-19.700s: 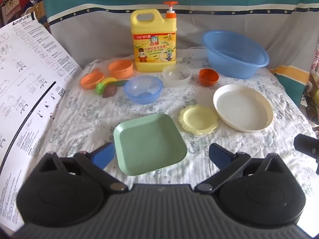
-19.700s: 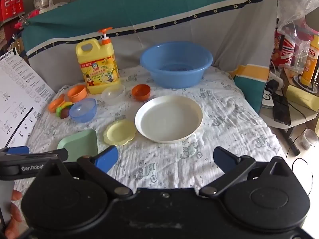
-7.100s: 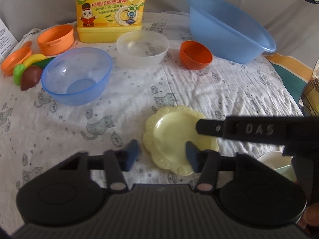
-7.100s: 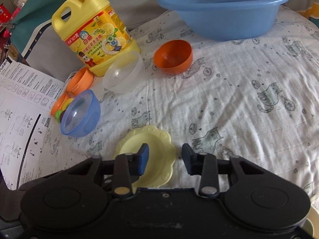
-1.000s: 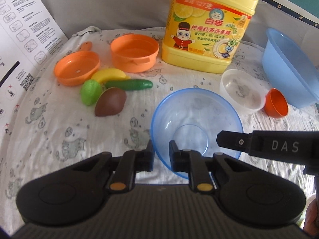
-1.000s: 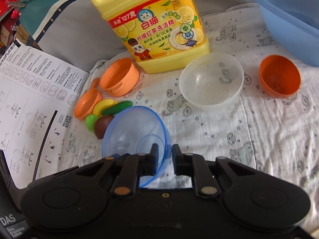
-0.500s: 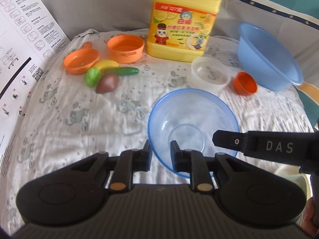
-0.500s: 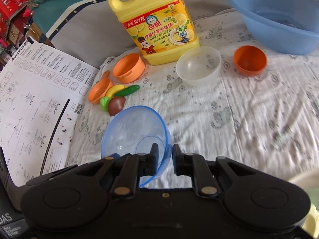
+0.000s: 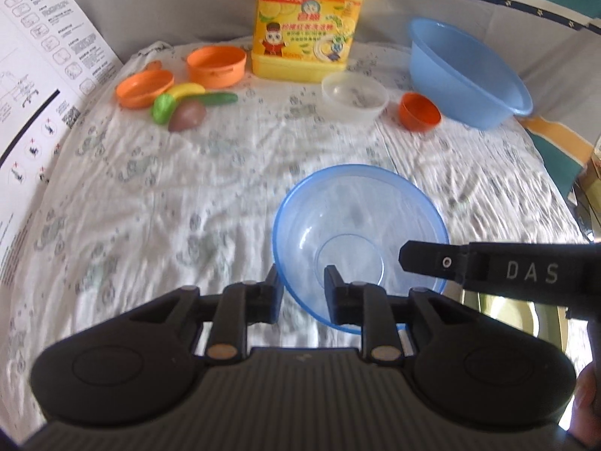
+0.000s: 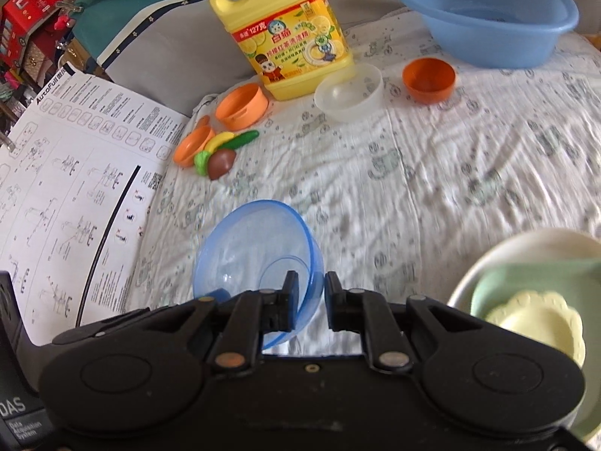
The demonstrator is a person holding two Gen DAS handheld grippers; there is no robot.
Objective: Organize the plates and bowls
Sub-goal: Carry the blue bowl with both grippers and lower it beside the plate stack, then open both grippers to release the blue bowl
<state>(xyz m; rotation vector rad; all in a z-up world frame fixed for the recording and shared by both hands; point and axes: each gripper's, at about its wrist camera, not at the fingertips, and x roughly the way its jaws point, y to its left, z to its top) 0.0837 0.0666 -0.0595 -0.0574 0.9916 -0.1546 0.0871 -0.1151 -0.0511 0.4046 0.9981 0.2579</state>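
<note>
A clear blue bowl (image 9: pixel 357 225) is held off the cloth by both grippers. My left gripper (image 9: pixel 302 289) is shut on its near rim. My right gripper (image 10: pixel 311 297) is shut on its right rim (image 10: pixel 315 259); its arm marked DAS crosses the left wrist view. At lower right of the right wrist view a white plate (image 10: pixel 526 248) holds a green square plate (image 10: pixel 544 278) with a yellow scalloped plate (image 10: pixel 541 319) on top. A clear bowl (image 9: pixel 355 96) and a small orange bowl (image 9: pixel 419 111) sit further back.
A yellow detergent jug (image 9: pixel 308 22) stands at the back, a big blue basin (image 9: pixel 469 71) at back right. Orange toy pot (image 9: pixel 216 65), orange pan (image 9: pixel 144 88) and toy fruit (image 9: pixel 188 111) lie at back left. A printed sheet (image 10: pixel 67 188) lies on the left.
Both grippers have carried the blue bowl back toward me and to the right, away from the jug. The stacked plates have come into the right wrist view.
</note>
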